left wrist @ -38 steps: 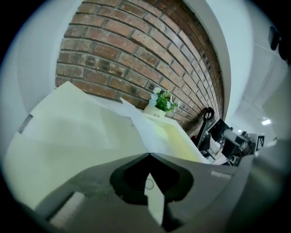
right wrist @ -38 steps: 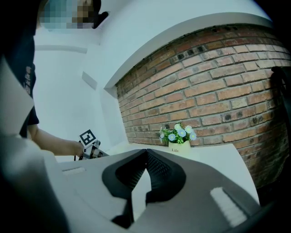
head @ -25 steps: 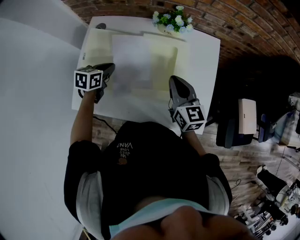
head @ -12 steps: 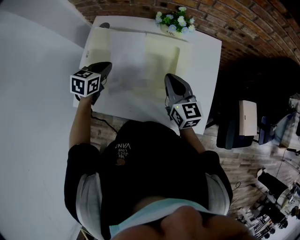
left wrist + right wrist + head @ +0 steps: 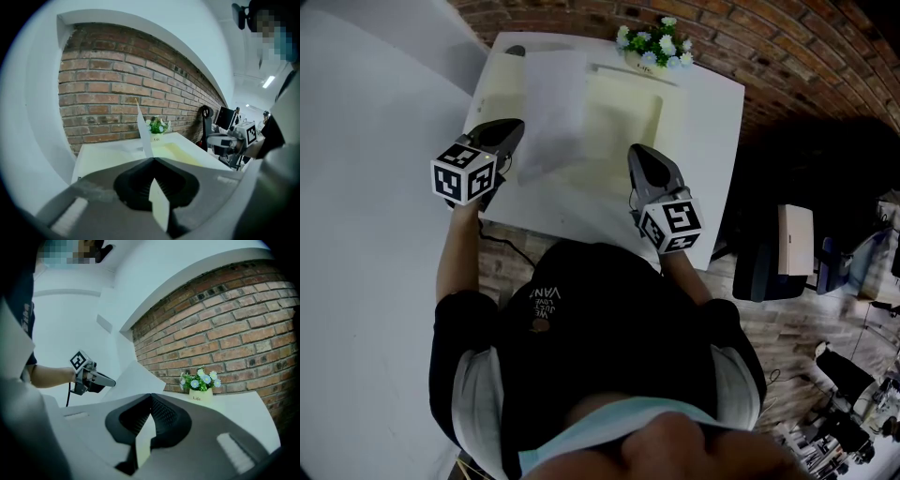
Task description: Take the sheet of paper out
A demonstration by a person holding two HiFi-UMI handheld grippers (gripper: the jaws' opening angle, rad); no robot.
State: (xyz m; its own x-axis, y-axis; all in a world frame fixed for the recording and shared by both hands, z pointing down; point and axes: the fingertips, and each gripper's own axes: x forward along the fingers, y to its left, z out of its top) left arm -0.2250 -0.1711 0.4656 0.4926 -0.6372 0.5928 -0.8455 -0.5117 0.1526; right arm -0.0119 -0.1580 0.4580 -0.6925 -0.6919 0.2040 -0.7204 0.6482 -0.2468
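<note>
Left gripper (image 5: 516, 137) is clamped on the sheet of paper (image 5: 551, 98), long axis toward 12 o'clock. Right gripper (image 5: 637, 159), at 3 o'clock, is closed on the yellow folder (image 5: 623, 122).

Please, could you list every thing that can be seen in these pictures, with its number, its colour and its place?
sheet of paper: one, white, raised off the table's left half, its near edge in the left gripper.
folder: one, pale yellow, flat on the table, its near right edge in the right gripper.
flower pot: one, pale, with white and blue flowers, at the table's far edge.
table: one, white, against the brick wall.
brick wall: one, red-brown, behind the table.
left gripper: one, grey, shut on the sheet of paper.
right gripper: one, grey, shut on the folder.
</note>
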